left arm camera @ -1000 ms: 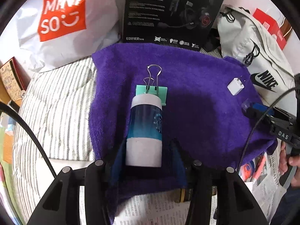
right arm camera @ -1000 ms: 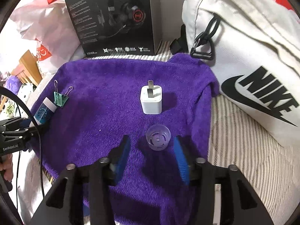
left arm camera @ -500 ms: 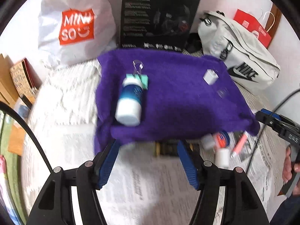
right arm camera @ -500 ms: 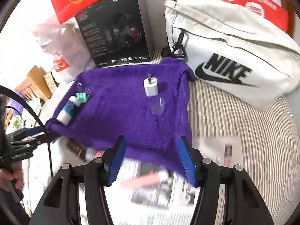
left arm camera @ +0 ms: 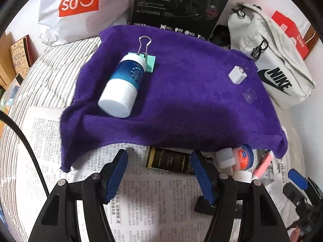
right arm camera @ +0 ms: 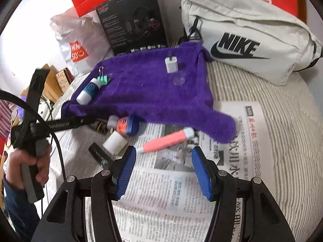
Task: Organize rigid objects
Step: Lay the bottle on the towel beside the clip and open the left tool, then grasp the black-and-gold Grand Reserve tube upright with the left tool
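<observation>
A purple towel [left arm camera: 181,92] [right arm camera: 145,92] holds a blue-and-white bottle [left arm camera: 123,84] [right arm camera: 88,90], a green binder clip [left arm camera: 148,60] [right arm camera: 104,78], a white charger plug [left arm camera: 237,74] [right arm camera: 171,64] and a clear cap [left arm camera: 250,95] [right arm camera: 178,80]. On the newspaper in front lie a black-and-gold tube [left arm camera: 171,161], a blue jar [left arm camera: 243,157] [right arm camera: 128,125], a white cylinder [right arm camera: 114,143] and a pink tube [right arm camera: 167,140]. My left gripper [left arm camera: 159,171] is open and empty, just short of the black tube. My right gripper [right arm camera: 163,169] is open and empty, just short of the pink tube.
A black headset box [left arm camera: 181,6] [right arm camera: 133,20], a Miniso bag [left arm camera: 80,6] and a white Nike bag [right arm camera: 242,32] [left arm camera: 272,60] stand behind the towel. Newspaper [right arm camera: 171,191] covers the striped bedding. A black flat item [right arm camera: 100,157] lies by the white cylinder.
Both grippers have pulled back off the towel over the newspaper. The left let go of the bottle, the right left the clear cap; both objects stay on the towel.
</observation>
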Tool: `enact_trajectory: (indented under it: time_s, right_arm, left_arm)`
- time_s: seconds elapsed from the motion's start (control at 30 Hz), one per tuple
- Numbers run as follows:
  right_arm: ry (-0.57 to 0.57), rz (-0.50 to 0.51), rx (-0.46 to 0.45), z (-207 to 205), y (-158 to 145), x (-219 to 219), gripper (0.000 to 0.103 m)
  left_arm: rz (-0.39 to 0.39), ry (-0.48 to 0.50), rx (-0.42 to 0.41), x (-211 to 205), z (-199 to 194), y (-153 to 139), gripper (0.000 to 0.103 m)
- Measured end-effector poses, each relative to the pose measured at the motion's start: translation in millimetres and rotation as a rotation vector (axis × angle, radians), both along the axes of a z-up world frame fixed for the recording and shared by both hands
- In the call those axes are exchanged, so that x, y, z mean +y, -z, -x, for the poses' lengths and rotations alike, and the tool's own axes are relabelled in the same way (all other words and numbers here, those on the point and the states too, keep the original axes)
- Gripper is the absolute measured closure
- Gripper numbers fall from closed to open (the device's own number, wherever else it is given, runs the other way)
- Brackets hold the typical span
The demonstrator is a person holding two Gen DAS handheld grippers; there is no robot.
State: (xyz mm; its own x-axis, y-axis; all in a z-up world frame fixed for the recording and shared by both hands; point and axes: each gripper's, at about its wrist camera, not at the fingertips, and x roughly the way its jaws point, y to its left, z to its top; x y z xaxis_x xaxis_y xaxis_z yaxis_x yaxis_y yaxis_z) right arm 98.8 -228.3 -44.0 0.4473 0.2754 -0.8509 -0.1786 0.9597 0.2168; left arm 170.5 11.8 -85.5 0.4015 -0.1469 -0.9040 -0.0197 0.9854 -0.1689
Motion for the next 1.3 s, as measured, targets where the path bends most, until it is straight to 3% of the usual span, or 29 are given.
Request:
enact_trajectory:
  time_s: [0.2,0.33,0.5,0.93,1.0,1.1,1.2,1.3]
  right_arm:
    - [-0.016,0.006,0.014,-1,10,2,0.046]
    - [-0.024,-0.018,0.033,-3,18,2,0.046]
    - [-0.04,-0.024,0.05,-3,25,4,0.046]
    - [-0.036,-0.003,0.036,4,20,7,0.046]
    - [-0.043,0.002,0.033,6,19,11,0.046]
    - [-0.055,0.014,0.036,8,20,16,0.046]
    - [-0.062,0.022,0.04,10,21,20,0.046]
    - [-0.065,0.032,0.04,12,21,21,0.046]
  left_arm:
    - [-0.048,-0.019,0.011,-13,-6,1,0.034]
    - [-0.073,-0.022,0.022,-24,-11,4,0.024]
    - [-0.195,0.032,0.011,-47,-9,9,0.02]
    - [-0.175,0.037,-0.008,-5,37,6,0.02]
    - [-0.175,0.056,-0.027,-3,40,7,0.024]
    - [-0.169,0.086,-0.054,-5,41,5,0.042]
    - [-0.161,0.125,-0.071,-8,39,1,0.071]
    - [-0.169,0.164,-0.062,-9,37,0,0.076]
